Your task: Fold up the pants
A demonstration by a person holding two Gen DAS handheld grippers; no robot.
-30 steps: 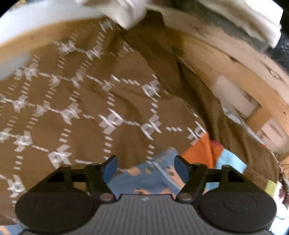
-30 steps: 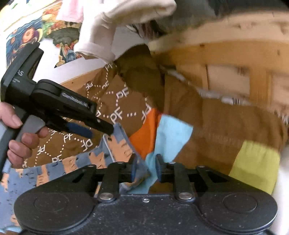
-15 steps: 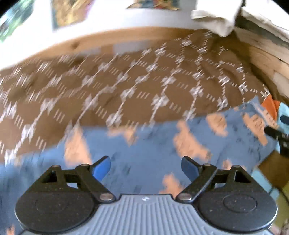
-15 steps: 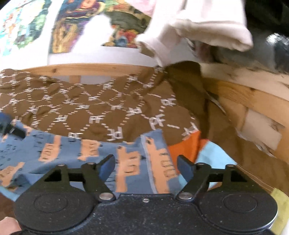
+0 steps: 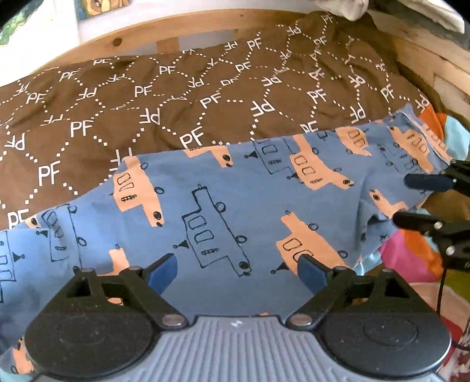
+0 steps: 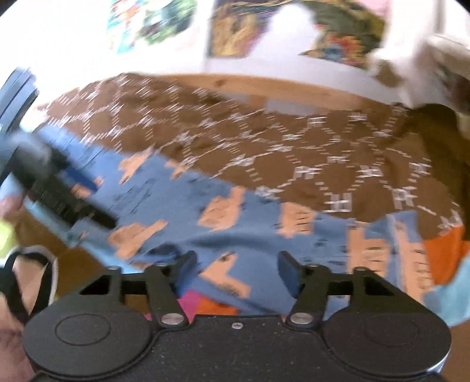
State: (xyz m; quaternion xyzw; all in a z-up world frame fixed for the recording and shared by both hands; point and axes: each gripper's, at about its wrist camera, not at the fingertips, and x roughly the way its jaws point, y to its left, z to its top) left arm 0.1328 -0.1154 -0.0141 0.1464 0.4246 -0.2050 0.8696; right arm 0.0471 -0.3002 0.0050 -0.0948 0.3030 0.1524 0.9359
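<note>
Blue pants with orange vehicle prints (image 5: 223, 211) lie spread left to right on a brown "PF" patterned blanket (image 5: 164, 97). My left gripper (image 5: 236, 271) is open just above the middle of the pants, holding nothing. My right gripper (image 6: 236, 266) is open over the near edge of the pants (image 6: 252, 223), holding nothing; its view is motion-blurred. The right gripper's fingers (image 5: 426, 182) show open at the right end of the pants in the left wrist view. The left gripper (image 6: 67, 199) shows at the left of the right wrist view.
A wooden bed frame (image 5: 176, 26) runs behind the blanket, with white cloth (image 5: 349, 7) draped at the top right. A patchwork cover with orange, pink and light blue patches (image 5: 411, 258) lies under the pants at the right. Posters (image 6: 293, 32) hang on the white wall.
My right gripper opened and let go of the pants' end. Both grippers pulled back and turned left, so the pants now lie spread flat in view.
</note>
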